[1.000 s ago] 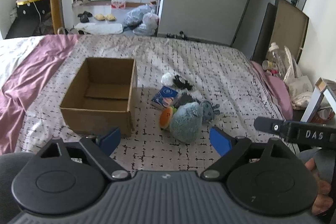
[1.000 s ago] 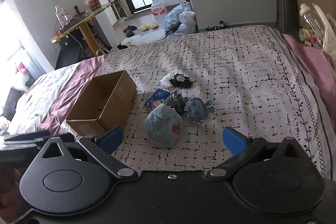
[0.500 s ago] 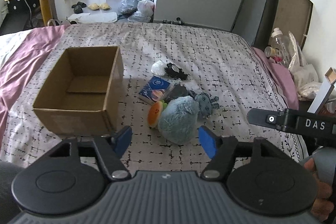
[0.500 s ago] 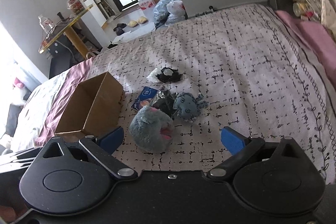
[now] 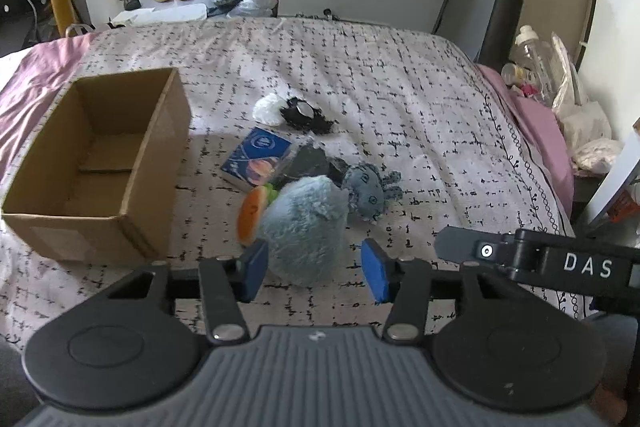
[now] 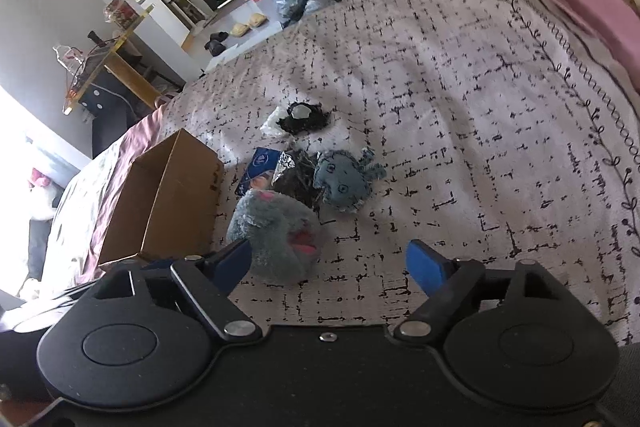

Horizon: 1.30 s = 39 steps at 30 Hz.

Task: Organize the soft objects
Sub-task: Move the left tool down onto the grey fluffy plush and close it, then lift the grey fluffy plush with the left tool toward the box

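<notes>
Clearly the left hand-held gripper (image 5: 314, 273) is spread, its blue pads either side of the fluffy blue plush (image 5: 306, 227) on the bed (image 5: 420, 115) but not yet pinching; close low around its middle, gently; the right hand-held gripper (image 6: 334, 265) is spread too, empty. Beyond lie the small grey plush (image 5: 368, 189) and the open cardboard box (image 5: 96, 163), the likely destination.

Both wrist cameras look forward and down over the bed (image 5: 400, 75) from close in — sharing the fluffy grey plush (image 5: 306, 227) at 12 o'clock and cardboard box (image 6: 168, 199) toward 10.
</notes>
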Tool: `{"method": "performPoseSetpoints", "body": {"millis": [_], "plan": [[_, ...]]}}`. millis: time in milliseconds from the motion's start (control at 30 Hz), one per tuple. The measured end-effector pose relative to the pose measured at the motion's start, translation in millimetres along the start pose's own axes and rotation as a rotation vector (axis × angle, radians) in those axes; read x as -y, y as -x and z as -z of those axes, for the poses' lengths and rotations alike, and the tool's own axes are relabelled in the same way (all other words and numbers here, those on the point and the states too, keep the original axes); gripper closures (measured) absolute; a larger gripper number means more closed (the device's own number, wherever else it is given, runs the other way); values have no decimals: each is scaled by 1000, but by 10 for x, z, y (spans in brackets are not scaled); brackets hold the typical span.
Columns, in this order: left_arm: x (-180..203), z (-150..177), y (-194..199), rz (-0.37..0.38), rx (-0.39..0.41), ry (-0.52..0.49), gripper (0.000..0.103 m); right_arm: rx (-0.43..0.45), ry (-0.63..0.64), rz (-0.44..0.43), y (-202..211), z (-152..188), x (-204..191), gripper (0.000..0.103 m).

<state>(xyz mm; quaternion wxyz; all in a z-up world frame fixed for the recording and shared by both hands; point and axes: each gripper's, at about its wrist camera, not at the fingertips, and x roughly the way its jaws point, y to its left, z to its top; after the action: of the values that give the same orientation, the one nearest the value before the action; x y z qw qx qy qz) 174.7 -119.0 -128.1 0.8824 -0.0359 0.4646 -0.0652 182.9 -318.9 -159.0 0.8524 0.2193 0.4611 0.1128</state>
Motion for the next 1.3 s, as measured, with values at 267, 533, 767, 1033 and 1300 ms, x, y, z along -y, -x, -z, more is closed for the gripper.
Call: {"method": "performPoseSetpoints", "body": {"millis": [267, 533, 767, 1033, 1300], "plan": [[150, 0, -318, -28, -36, -16, 56, -34, -73, -15, -167, -59, 139, 20], [70, 18, -572, -115, -40, 30, 56, -69, -86, -22, -436, -103, 119, 30], [-47, 27, -587, -119, -3, 49, 65, -95, -135, -88, -603, -70, 92, 40], [-151, -1, -569, -102, 30, 58, 87, -88, -240, -133, -688, -48, 159, 49], [-428, -40, -552, -75, 33, 142, 97, -112, -264, -152, -831, -6, 98, 51]]}}
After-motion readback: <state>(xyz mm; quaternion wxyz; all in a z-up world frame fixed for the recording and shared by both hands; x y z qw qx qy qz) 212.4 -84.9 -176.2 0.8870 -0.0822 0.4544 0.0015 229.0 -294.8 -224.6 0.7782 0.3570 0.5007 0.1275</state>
